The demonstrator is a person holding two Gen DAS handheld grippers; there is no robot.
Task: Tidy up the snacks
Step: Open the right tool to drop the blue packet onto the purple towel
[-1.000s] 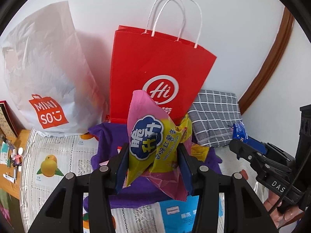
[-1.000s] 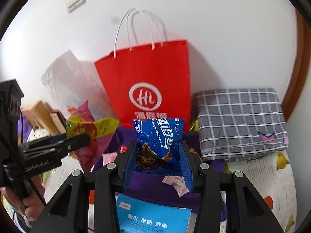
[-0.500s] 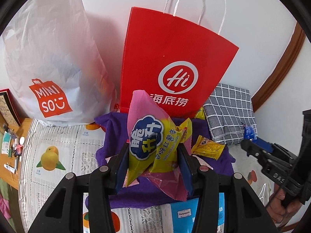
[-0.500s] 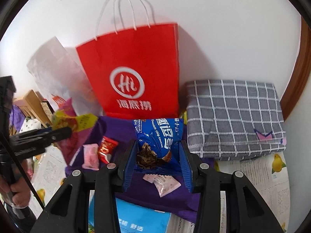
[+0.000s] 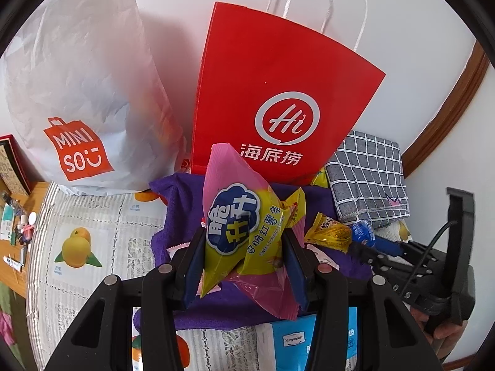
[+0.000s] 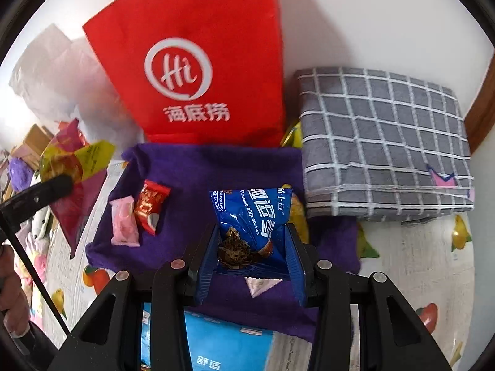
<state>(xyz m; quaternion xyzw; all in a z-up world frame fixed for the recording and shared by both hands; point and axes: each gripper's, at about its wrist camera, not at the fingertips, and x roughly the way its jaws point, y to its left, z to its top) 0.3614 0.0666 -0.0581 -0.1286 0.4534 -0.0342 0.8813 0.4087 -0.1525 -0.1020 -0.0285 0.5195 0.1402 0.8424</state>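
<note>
Pink-yellow sweet potato pack [image 5: 244, 232] is pinched in your left gripper [image 5: 243, 262]; blue cookie pack [image 6: 252, 219] is clamped in your right gripper [image 6: 250, 266]. Both held above purple cloth [image 6: 198, 170], red bag [image 5: 272, 92] at 12. Neither's bagged yet; approx 4 small snacks left on cloth, e.g. pink candy [image 6: 123, 221]. Both grippers aim fwd, tilted down.

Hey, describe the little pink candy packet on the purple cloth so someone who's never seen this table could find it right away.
Find the tall red paper bag against the wall; a purple cloth lies in front of it. On the cloth's left part lies the small pale pink wrapped packet, overlapping a small red wrapped candy; it is matte pink, the neighbour shiny red.
</note>
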